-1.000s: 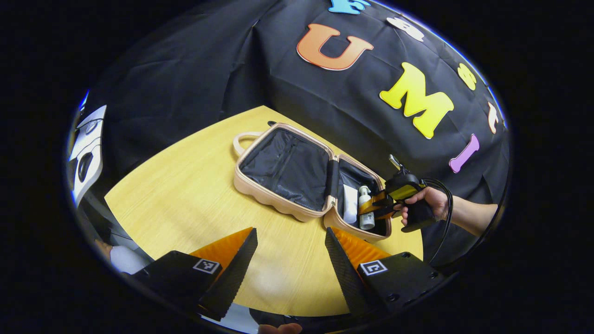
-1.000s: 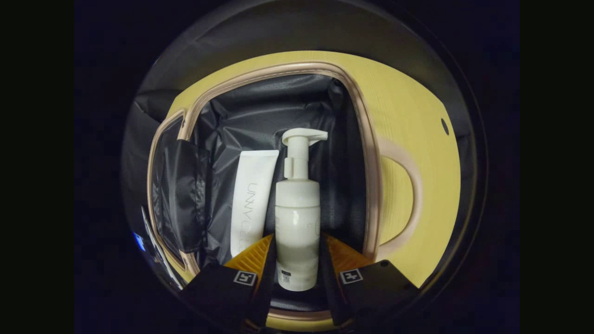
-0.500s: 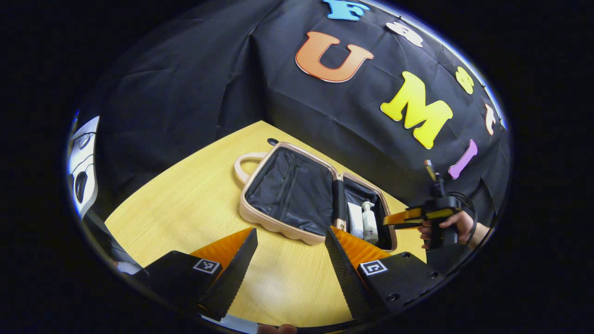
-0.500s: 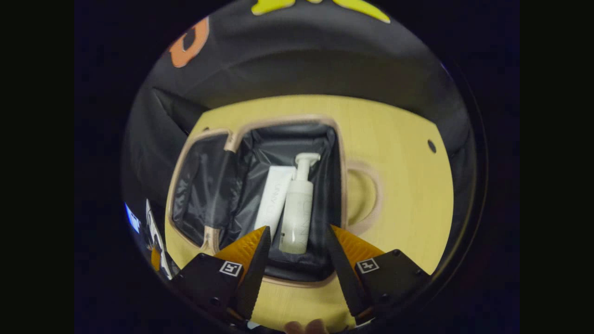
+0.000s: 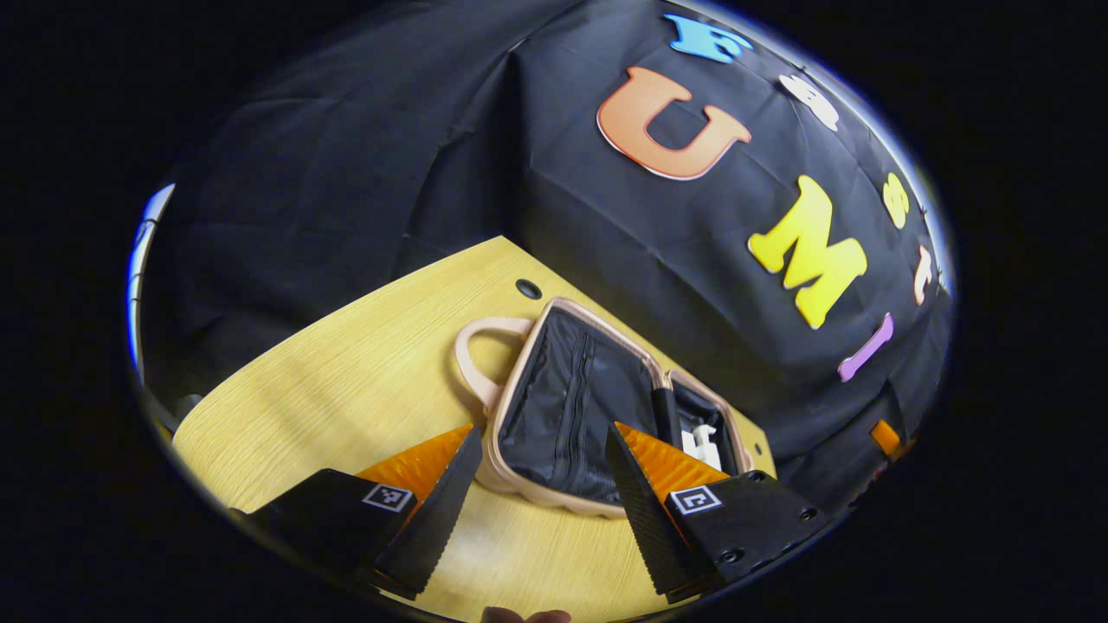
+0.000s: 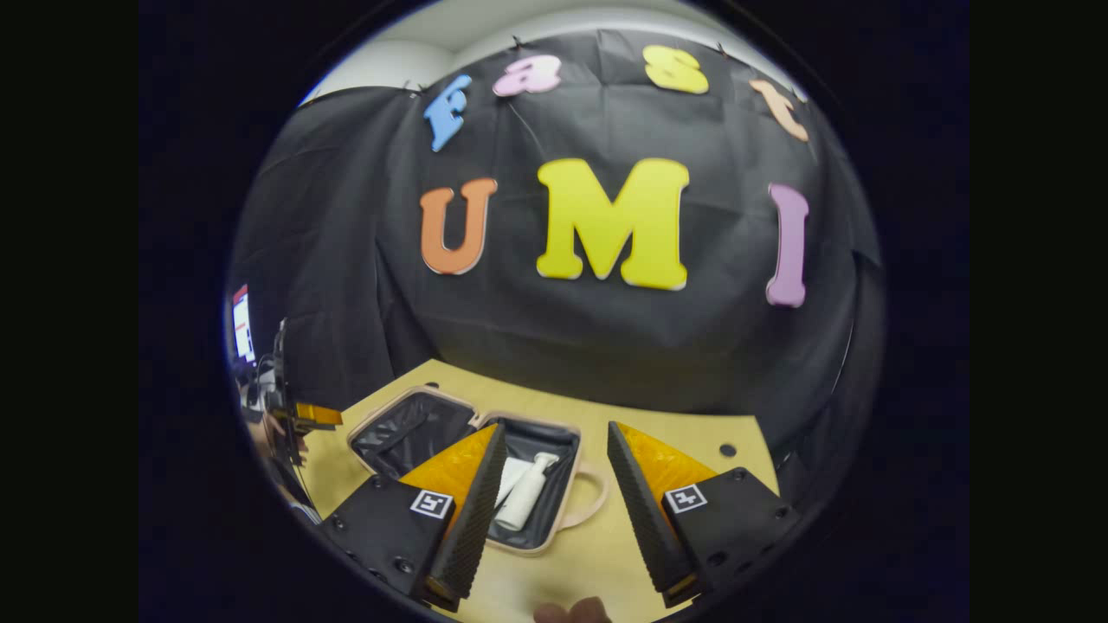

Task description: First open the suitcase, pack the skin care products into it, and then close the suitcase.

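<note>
Suitcase (image 5: 571,415): a small, hard-shelled case lying fully open on the wooden table (image 5: 346,381), both halves flat and side by side, dark fabric lining up. In the right gripper view the half with the looped carry handle (image 6: 593,506) holds a pump bottle (image 6: 526,497) and a tube (image 6: 511,476) lying next to each other, so packing looks done and closing is what remains. The shell looks rigid and light, with a smooth rim that could slip under a pinch; the empty half, with its zipped lining pocket, is probably the one to fold over, taken at its outer rim or by the second handle (image 5: 476,368) at its far edge, then swung about the hinge. The lining is soft and should not be what gets gripped. The bottle may roll as the lid comes down. The left gripper (image 5: 541,467) hovers just short of the empty half, fingers spread and holding nothing. The right gripper (image 6: 554,467) is above the table on the near side of the case, likewise spread and empty.
</note>
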